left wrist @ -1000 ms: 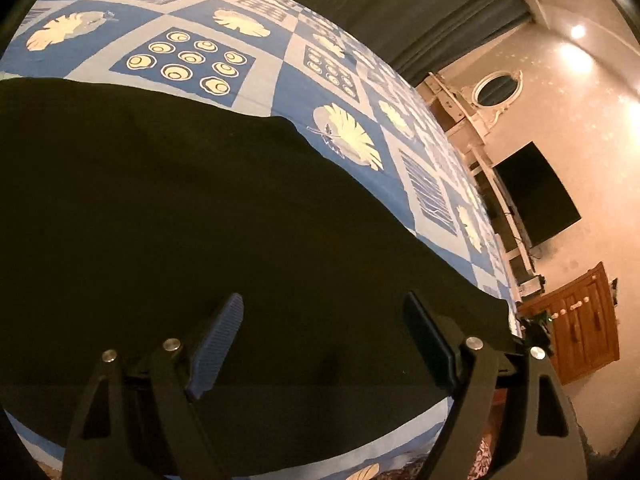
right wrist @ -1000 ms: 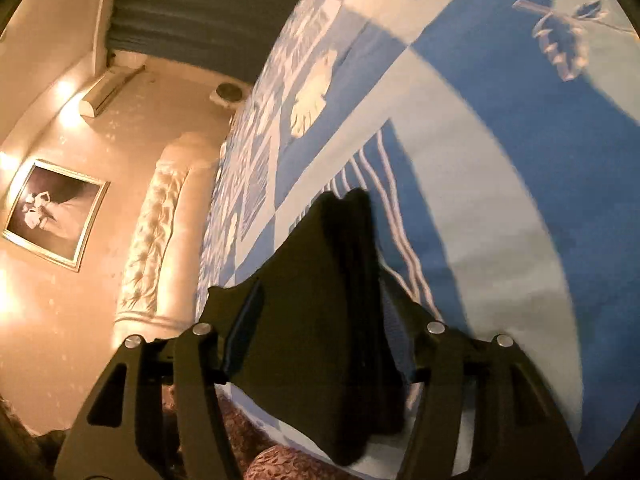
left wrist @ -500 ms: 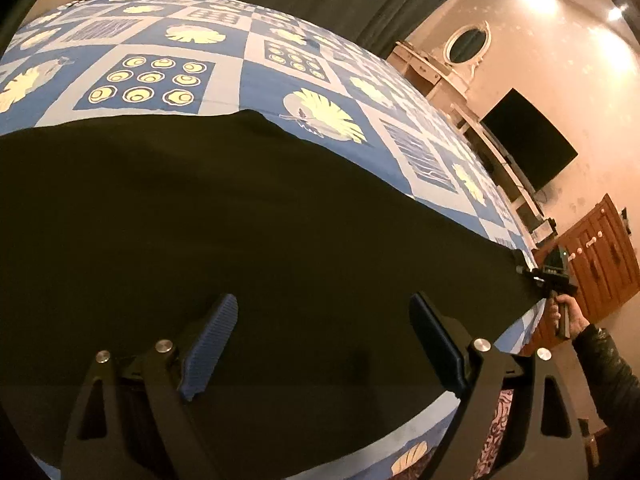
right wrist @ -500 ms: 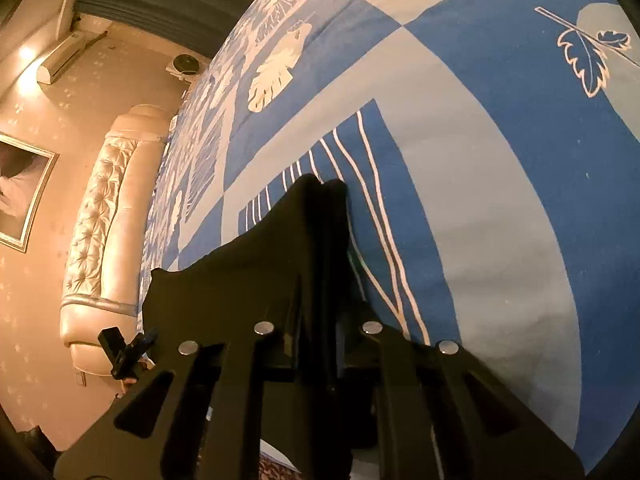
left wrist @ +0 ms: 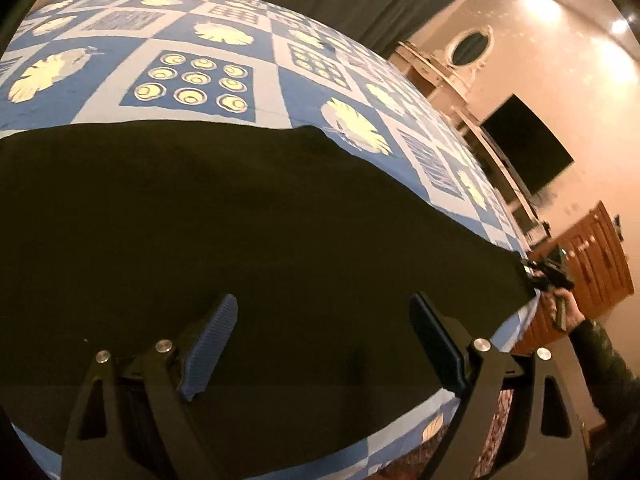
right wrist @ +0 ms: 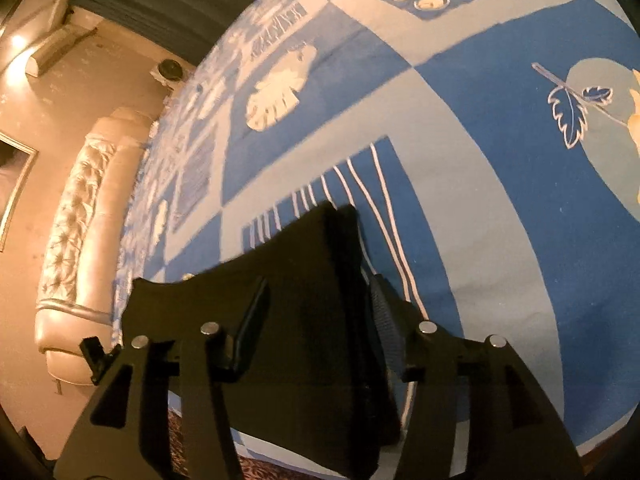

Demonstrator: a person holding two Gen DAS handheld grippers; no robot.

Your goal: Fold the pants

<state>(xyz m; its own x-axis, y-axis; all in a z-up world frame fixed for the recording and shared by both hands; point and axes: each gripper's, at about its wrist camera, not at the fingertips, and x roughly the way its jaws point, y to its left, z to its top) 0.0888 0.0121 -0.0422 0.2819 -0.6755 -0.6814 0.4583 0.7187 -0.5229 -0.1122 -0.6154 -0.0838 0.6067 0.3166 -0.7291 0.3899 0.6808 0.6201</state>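
Pants point(left wrist: 240, 240) flat on bedspread point(left wrist: 200, 40), near its edge. L gripper point(left wrist: 320, 344) wide open, empty, above cloth. R gripper point(right wrist: 316, 312) open, straddling bunched end, not clamped. Fabric prob. soft, light, limp; grab at hem/waist corners.

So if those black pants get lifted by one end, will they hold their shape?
Probably not. The black pants lie flat, hugging the bedspread, so they look limp. At the right gripper the layers bunch up, suggesting they would sag and drape.

Left gripper point(left wrist: 324, 344): black arms, blue ribbed pads point(left wrist: 210, 346), silver screws.
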